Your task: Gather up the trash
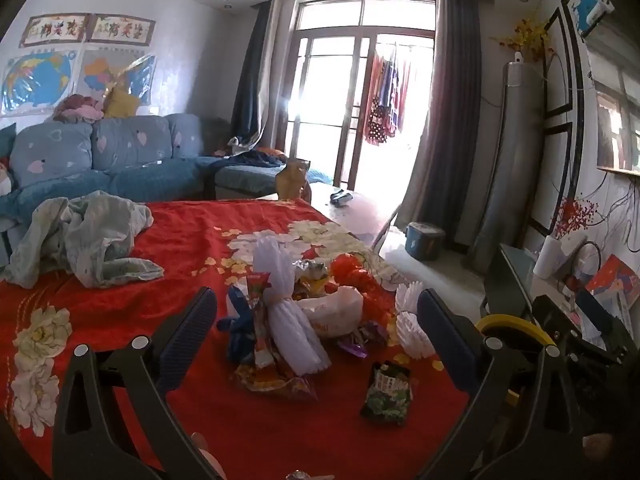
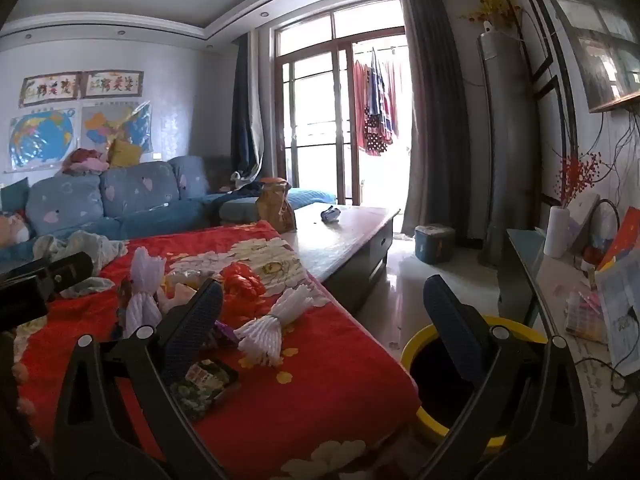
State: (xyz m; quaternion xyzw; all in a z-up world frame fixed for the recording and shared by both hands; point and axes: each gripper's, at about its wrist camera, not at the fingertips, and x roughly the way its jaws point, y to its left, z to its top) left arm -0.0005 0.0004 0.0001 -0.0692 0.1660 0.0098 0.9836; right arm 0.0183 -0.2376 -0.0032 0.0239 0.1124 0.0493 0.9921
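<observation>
A pile of trash lies on the red flowered cloth: a white foam net, snack wrappers, a white plastic bag, a red crumpled piece and a dark green packet. My left gripper is open and empty, just short of the pile. My right gripper is open and empty over the cloth's right edge, near a second foam net and the green packet. A yellow-rimmed bin stands on the floor at the right.
A crumpled pale cloth lies at the table's far left. A brown paper bag and a small blue object sit on the bare far table end. A blue sofa stands behind. A cluttered side cabinet is at the right.
</observation>
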